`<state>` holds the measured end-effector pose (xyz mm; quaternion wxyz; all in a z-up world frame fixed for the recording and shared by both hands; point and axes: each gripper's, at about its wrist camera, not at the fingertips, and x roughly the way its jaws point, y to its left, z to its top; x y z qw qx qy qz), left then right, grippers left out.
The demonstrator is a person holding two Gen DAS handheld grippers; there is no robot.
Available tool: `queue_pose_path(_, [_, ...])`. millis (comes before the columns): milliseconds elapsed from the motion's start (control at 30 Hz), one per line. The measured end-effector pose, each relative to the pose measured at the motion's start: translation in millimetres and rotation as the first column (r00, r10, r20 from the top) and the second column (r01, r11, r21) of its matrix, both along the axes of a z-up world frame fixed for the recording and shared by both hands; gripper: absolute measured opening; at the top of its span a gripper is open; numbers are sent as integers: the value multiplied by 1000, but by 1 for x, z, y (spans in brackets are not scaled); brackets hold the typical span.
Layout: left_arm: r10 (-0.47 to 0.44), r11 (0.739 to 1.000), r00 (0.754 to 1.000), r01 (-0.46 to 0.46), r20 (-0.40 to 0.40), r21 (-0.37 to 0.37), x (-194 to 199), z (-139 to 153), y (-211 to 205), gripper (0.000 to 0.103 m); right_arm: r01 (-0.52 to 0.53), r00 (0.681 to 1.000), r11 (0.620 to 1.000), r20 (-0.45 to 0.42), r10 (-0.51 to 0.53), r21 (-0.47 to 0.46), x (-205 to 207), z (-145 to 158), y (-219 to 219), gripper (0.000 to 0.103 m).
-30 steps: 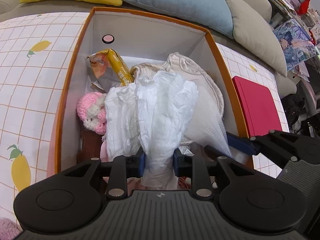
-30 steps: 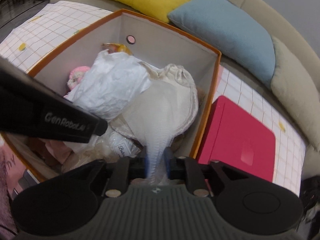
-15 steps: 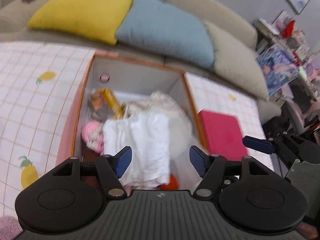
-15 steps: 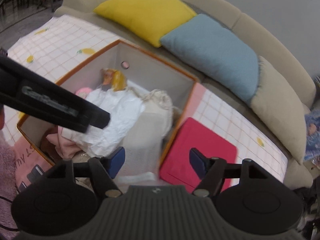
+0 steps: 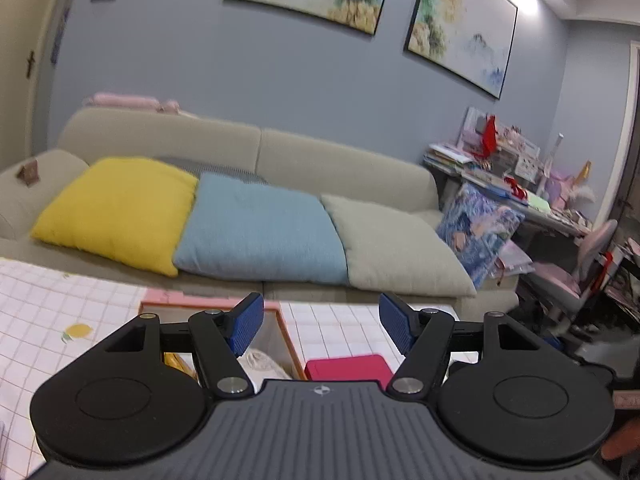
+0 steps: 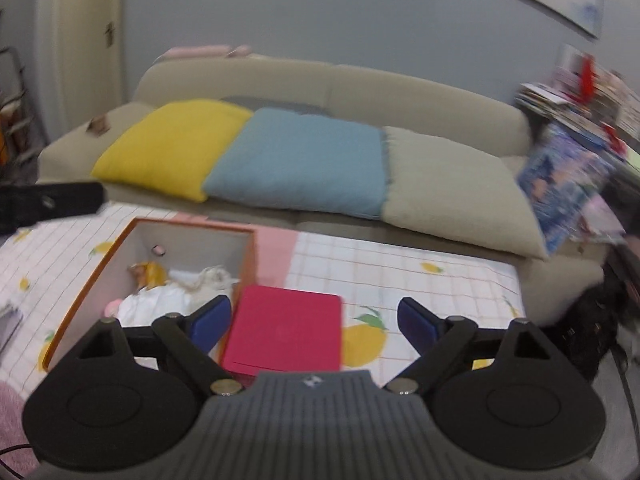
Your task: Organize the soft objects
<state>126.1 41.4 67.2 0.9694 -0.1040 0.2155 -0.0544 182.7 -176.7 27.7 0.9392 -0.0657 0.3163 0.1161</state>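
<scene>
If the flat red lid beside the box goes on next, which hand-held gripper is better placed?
Right, probably. The right hand-held gripper is open with the flat red lid between its fingers; the left hand-held gripper, also open, sees only the lid's edge.

Orange-rimmed box [image 6: 80,294] with white inside walls, holding white cloth [image 6: 156,304], cream knit fabric [image 6: 214,278], a bit of pink [image 6: 113,305] and a yellow-orange packet [image 6: 150,274]; magenta-red flat lid [image 6: 286,330] beside it. Table [image 6: 400,276] cover is white with a thin pink grid and yellow lemon prints; sofa [image 6: 328,80] beige with yellow cushion [image 6: 172,148], light blue cushion [image 6: 296,160] and beige cushion [image 6: 448,184]. Both grippers black with blue fingers [image 5: 246,320], wall [image 5: 240,60] grey-blue.
</scene>
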Motion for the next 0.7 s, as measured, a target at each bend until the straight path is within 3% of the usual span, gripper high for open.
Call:
queue_pose_path(167, [61,990,997,-67,46,127,-14,-12,-21,84,110,994,991,11,-111,80,-19,-4,-23,94])
queue_pose_path(233, [93,972,993,-107,77,210,-23,-21,-33,91,133,991,986,18,-135,99,-29,-7,-27,94])
queue_pose_path(333, [109,942,990,-130,86,309,-33,-37,-47,92,153,988,981,7,-155,117,-40,-12,-33,97])
queue_pose_path(500, [124,959,992,-119,-4,258,-39,-57,-50,92,142,990,983,-31,-140,114,-56,-24,-27,100])
queue_pose_path(700, [122,981,972,-87,-203,173,-35,-84,-41,92,112,988,993,-117,-106,48,-61,-55,-17,100])
